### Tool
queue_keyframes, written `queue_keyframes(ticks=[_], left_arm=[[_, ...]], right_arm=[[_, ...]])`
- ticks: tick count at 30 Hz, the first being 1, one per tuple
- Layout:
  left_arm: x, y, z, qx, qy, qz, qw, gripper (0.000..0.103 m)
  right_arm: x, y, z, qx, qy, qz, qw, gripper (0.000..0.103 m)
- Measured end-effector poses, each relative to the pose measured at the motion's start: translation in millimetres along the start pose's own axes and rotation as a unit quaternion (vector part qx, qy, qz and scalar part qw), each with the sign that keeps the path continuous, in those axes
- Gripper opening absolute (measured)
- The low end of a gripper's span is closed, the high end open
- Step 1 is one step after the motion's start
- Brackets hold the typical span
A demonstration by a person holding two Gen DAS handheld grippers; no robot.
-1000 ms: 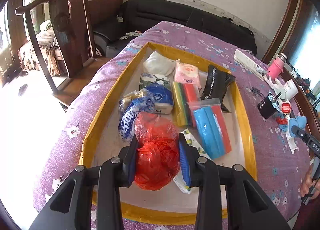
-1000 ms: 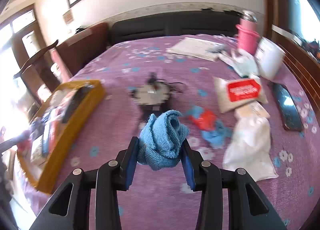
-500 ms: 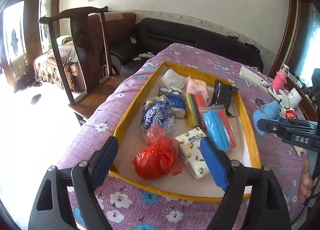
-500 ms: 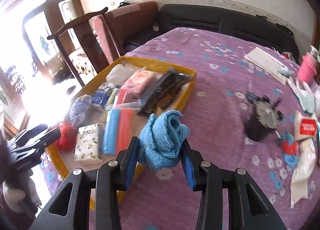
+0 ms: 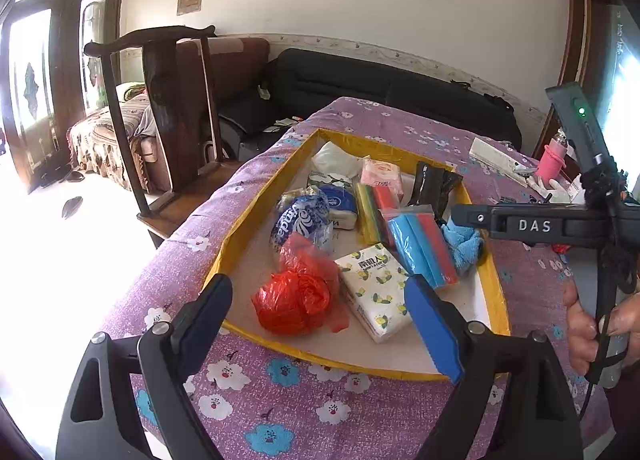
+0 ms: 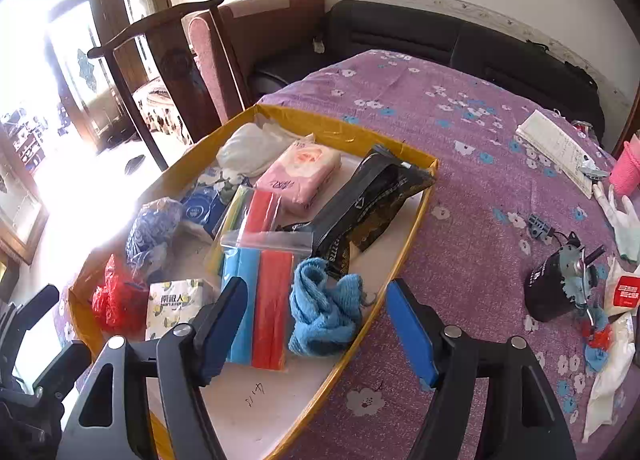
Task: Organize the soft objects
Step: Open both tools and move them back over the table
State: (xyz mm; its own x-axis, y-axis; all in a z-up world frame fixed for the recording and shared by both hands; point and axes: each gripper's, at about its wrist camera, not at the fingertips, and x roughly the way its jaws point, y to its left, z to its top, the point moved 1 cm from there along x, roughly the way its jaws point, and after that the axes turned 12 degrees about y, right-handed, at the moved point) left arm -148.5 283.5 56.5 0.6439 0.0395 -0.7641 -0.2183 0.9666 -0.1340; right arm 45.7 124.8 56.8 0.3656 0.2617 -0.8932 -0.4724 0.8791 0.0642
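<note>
Two grippers are held over a yellow-rimmed tray (image 6: pixel 416 220), which is laid on a purple flowered tablecloth (image 6: pixel 472 180).

Left gripper (image 5: pixel 320 324): jaws are spread wide, have just been opening, and nothing is gripped. A red plastic bag (image 5: pixel 296 300) is seen between and beyond the fingers, lying loose at the tray's near end.

Right gripper (image 6: pixel 312 324): jaws are likewise spread, have just been opening further, and nothing is pressed by the pads. A blue cloth (image 6: pixel 324 308) is seen lying crumpled inside the tray against its right rim, free of both fingers. In the left wrist view the same gripper (image 5: pixel 466 218) is seen from the side, with a hand (image 5: pixel 588 328) on its handle.

Other contents of the tray, placed relative to the blue cloth:
- a clear zip bag of blue and red strips (image 6: pixel 260 292), just beside it on the left;
- a black pouch (image 6: pixel 368 200), touching it on the far side;
- a flowered tissue pack (image 6: pixel 176 304), further left;
- a pink tissue pack (image 6: pixel 300 172) and a white bag (image 6: pixel 252 148), towards the tray's far end;
- a blue and white wrapped roll (image 6: pixel 152 228), at the left rim.

Outside the tray, well to the right of the cloth, a small black motor (image 6: pixel 556 284) is set on the tablecloth.
</note>
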Motion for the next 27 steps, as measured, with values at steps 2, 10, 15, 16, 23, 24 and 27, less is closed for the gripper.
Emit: queue_keyframes(ticks=[2, 10, 15, 16, 23, 24, 27], left_arm=[[-1, -2, -1, 0.0, 0.0, 0.007, 1.0, 0.087], [-2, -19, -5, 0.024, 0.006, 0.045, 0.9987, 0.09], [-4, -38, -7, 0.05, 0.011, 0.061, 0.9968, 0.09], [-5, -44, -7, 0.055, 0.011, 0.063, 0.9964, 0.09], [-8, -84, -11, 0.103, 0.016, 0.071, 0.992, 0.091], [-8, -90, -12, 0.11, 0.017, 0.071, 0.9912, 0.091], [-7, -105, -12, 0.125, 0.022, 0.074, 0.9892, 0.091]], right_arm=[[-4, -4, -2, 0.006, -0.003, 0.0, 1.0, 0.077], [-19, -36, -33, 0.022, -0.012, -0.02, 1.0, 0.077], [-28, -71, -59, 0.039, -0.01, -0.04, 0.998, 0.077], [-29, -79, -63, 0.045, -0.009, -0.042, 0.998, 0.077], [-39, -134, -93, 0.102, -0.01, -0.041, 0.994, 0.077], [-41, -141, -98, 0.108, -0.012, -0.042, 0.993, 0.077], [-46, -161, -112, 0.123, -0.015, -0.049, 0.991, 0.077]])
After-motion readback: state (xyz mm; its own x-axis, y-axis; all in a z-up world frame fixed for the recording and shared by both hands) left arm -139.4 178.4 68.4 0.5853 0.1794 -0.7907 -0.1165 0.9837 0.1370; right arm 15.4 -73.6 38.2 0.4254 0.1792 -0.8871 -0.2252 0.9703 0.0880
